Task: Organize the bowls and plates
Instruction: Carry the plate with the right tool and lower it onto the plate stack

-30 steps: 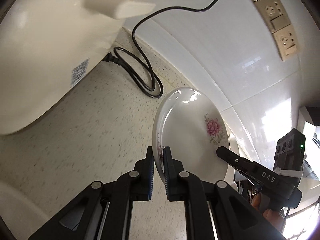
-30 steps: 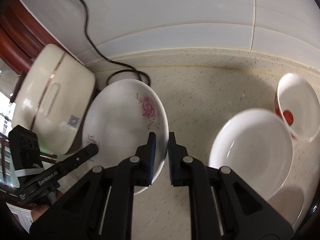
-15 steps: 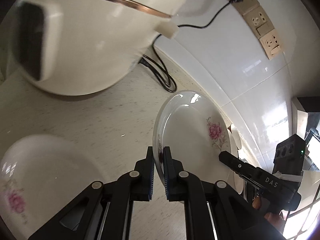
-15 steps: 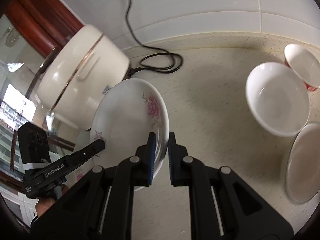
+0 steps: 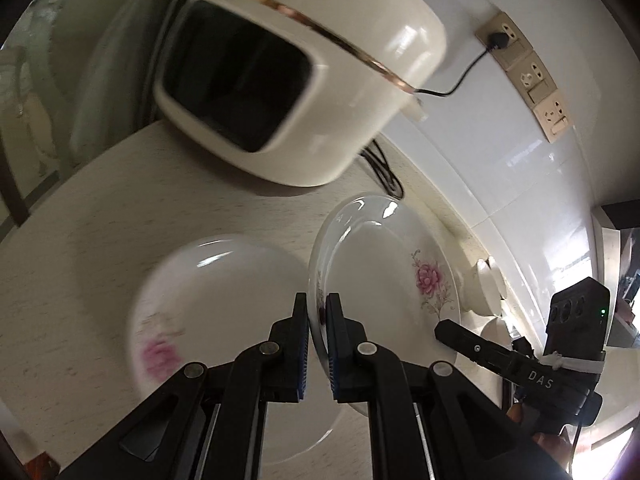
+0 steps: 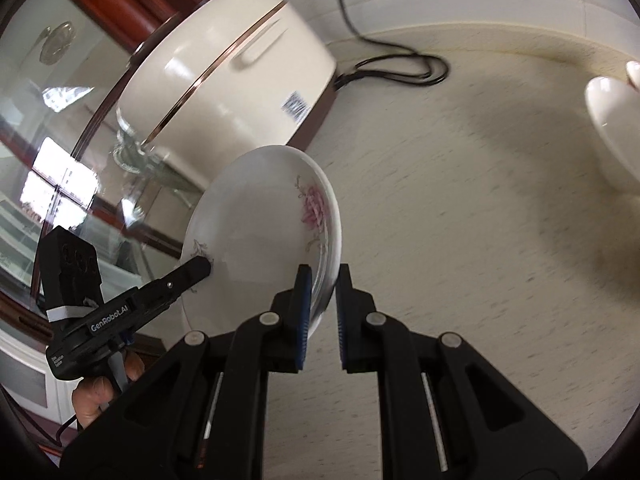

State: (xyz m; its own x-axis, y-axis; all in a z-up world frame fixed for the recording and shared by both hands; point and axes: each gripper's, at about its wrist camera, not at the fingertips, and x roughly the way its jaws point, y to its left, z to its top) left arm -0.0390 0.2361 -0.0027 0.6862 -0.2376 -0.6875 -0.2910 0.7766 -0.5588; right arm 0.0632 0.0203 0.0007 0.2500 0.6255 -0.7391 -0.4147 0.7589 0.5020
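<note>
- Your right gripper [image 5: 444, 330] carries the letters "DAS" on its side, and your left gripper [image 6: 206, 268] reads "GenRobot.AI" (a smaller label below it is too small to read).
- Both tongs are clamped narrow on the flowered plate [image 5: 384, 280], one on each side of its rim; you hold it tilted above the speckled counter [image 6: 460, 208].
- A second flowered plate [image 5: 216, 320] lies flat on the counter, just left of the held one in the left wrist view.
- The cream rice cooker [image 6: 224, 68] stands close behind, with a barcode sticker on its side; the print near its top is blurred.
- Its black cord [image 6: 396, 70] lies looped on the counter and runs up to the wall sockets [image 5: 524, 72].
- White bowls [image 6: 612, 120] sit well apart at the right.
</note>
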